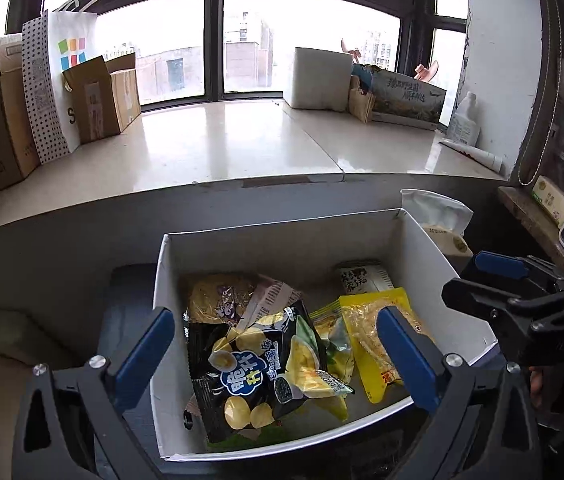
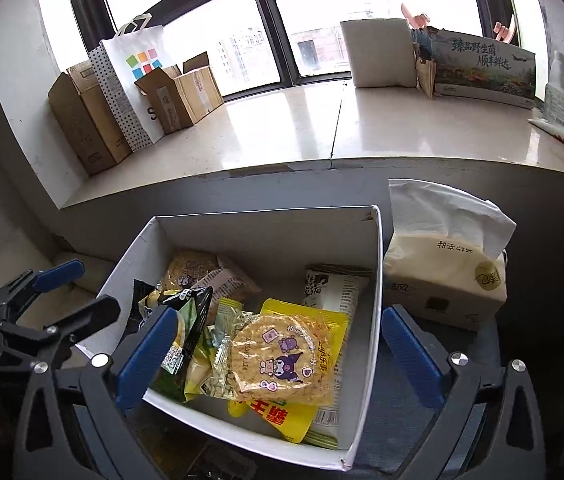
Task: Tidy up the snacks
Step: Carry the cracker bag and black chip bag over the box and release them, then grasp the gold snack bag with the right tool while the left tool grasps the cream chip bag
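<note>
The snacks lie heaped in the white box, loose and overlapping, so my main risk is pinching two crinkly packets at once, or snagging a box wall and dragging the whole box along. The black chip bag lies on top between my left jaws; the round rice cracker lies on top between my right jaws. Both pairs of jaws are spread wide, released, hovering above the box, gripping nothing. A tissue pack stands just beside the box.

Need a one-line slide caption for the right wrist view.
Open right gripper above white box of snack packs, tissue pack beside it.
</note>
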Available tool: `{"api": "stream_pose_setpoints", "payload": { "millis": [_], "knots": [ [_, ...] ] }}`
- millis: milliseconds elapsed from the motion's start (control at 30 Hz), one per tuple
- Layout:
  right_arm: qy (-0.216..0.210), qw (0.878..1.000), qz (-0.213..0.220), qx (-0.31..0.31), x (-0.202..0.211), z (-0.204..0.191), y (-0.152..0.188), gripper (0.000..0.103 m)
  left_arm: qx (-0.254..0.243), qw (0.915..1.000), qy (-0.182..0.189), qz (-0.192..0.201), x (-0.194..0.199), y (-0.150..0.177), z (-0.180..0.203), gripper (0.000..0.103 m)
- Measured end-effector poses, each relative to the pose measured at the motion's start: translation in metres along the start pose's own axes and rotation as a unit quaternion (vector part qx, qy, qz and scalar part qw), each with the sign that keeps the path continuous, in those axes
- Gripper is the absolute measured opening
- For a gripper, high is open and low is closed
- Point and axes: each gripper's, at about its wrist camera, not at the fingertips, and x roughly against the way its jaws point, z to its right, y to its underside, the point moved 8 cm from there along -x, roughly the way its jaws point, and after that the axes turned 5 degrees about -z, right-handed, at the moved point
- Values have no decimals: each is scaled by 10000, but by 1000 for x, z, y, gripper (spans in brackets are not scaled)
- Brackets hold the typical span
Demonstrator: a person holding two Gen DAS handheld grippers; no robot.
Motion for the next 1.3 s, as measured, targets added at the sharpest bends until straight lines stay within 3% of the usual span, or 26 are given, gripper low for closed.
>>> {"api": "stream_pose_setpoints", "payload": {
  "millis": [133, 267, 367, 500, 600, 867, 967, 1200, 1300],
  "knots": [
    [78, 9987, 325, 382, 30, -16, 12, 103, 34, 9999, 22, 163, 27, 5, -7, 103],
    [-292, 9949, 511, 818, 57, -52, 53, 103, -40, 9992, 25, 401, 65, 34, -12, 103],
    [-598, 9926, 242, 1028, 56, -79, 102, 103, -11, 9986, 23, 534, 91, 68, -18, 103],
    [-306, 9891, 191, 1425, 39, -96, 157, 103, 180, 9989, 27, 433, 106, 127, -28, 103],
    [-418, 9882, -30, 1472, 20, -102, 183, 103, 324, 9991, 27, 290, 111, 169, -31, 103],
    [-730, 9690, -600, 2284, -22, -120, 177, 103, 401, 9990, 142, 104, 129, 221, -28, 103],
    [-918, 9537, -907, 2715, -45, -130, 175, 103, 445, 9988, 177, 30, 127, 227, -27, 103],
    [-750, 9134, -1384, 3755, -89, -141, 182, 103, 414, 9989, 203, -114, 123, 231, -23, 103],
    [-960, 9066, -1551, 3805, -97, -142, 186, 85, 404, 9988, 203, -190, 120, 234, -23, 103]
  ]
}}
